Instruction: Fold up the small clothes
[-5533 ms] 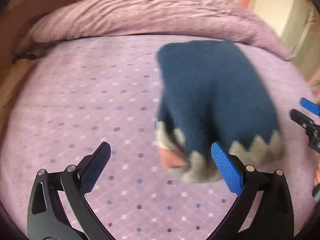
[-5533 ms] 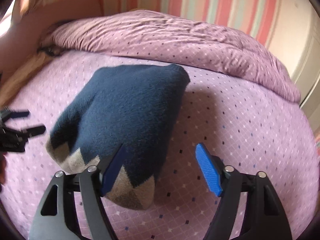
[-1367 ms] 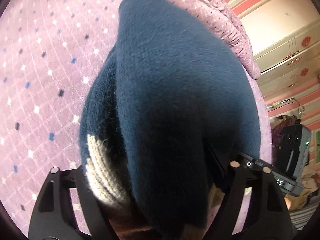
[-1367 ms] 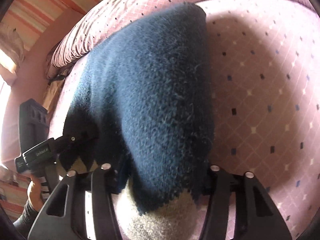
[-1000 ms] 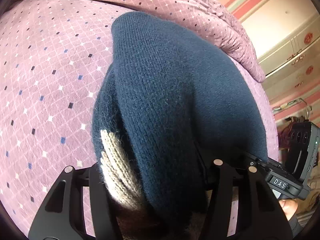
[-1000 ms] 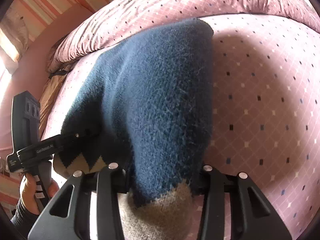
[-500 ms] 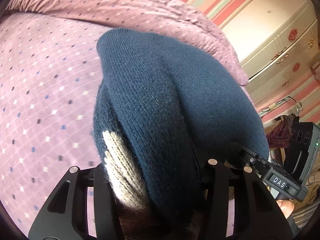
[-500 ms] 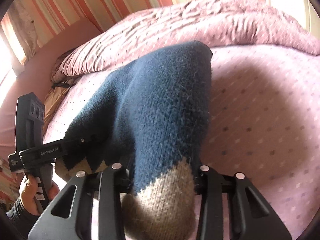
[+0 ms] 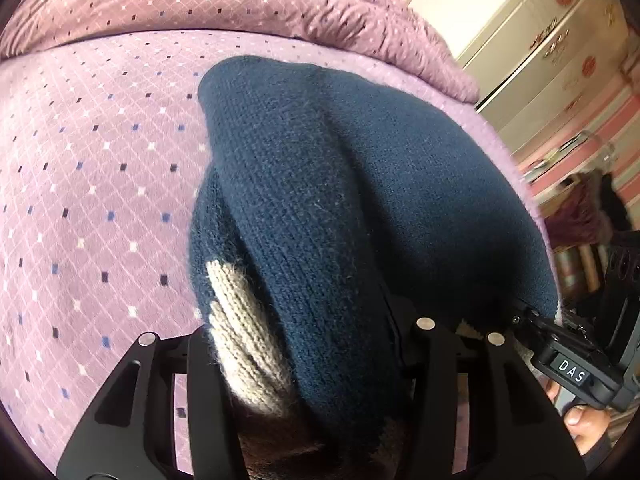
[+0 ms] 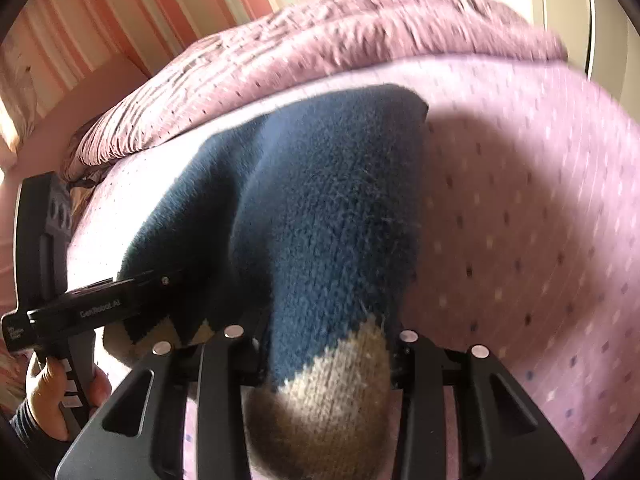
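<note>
My left claw (image 9: 308, 364) is clenched on the near, left corner of the navy knitted sweater (image 9: 360, 184), where a beige patch (image 9: 240, 344) of the hem shows between the black arms. The sweater rises from my grip and its far end rests on the purple bedsheet (image 9: 92, 184). To the right, my right claw (image 10: 324, 364) is grasping the other corner of the hem, on its beige zigzag edge (image 10: 332, 396). A rumpled purple duvet (image 10: 320, 40) lies behind the sweater, and a cream wardrobe (image 9: 552, 32) stands further right.
</note>
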`<act>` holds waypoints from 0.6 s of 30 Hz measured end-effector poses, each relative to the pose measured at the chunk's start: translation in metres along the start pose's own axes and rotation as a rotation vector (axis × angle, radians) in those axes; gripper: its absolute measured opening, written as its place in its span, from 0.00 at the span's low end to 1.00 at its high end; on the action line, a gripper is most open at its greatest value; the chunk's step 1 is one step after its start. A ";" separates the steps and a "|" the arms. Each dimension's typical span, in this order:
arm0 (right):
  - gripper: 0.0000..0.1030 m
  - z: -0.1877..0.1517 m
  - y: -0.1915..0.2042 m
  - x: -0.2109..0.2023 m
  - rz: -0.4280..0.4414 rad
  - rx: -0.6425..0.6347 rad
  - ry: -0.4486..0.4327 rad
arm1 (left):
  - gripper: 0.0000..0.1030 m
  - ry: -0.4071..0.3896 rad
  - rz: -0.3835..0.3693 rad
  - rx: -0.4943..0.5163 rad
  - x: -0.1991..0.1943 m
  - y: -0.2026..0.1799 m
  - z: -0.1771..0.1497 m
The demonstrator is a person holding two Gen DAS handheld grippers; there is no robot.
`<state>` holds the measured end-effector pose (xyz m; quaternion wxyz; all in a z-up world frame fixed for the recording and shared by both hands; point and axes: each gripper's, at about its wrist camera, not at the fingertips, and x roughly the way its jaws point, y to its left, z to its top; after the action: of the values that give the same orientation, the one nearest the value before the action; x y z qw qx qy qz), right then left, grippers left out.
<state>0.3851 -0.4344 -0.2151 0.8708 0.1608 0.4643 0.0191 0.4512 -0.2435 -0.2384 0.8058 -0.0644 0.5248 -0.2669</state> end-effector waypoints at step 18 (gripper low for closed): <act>0.40 -0.023 -0.028 0.016 0.054 0.065 -0.009 | 0.57 -0.018 0.062 0.027 0.015 -0.003 -0.017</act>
<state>0.3722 -0.4520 -0.2481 0.8663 0.2014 0.4564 0.0269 0.4401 -0.2510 -0.2568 0.8192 -0.0398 0.5155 -0.2481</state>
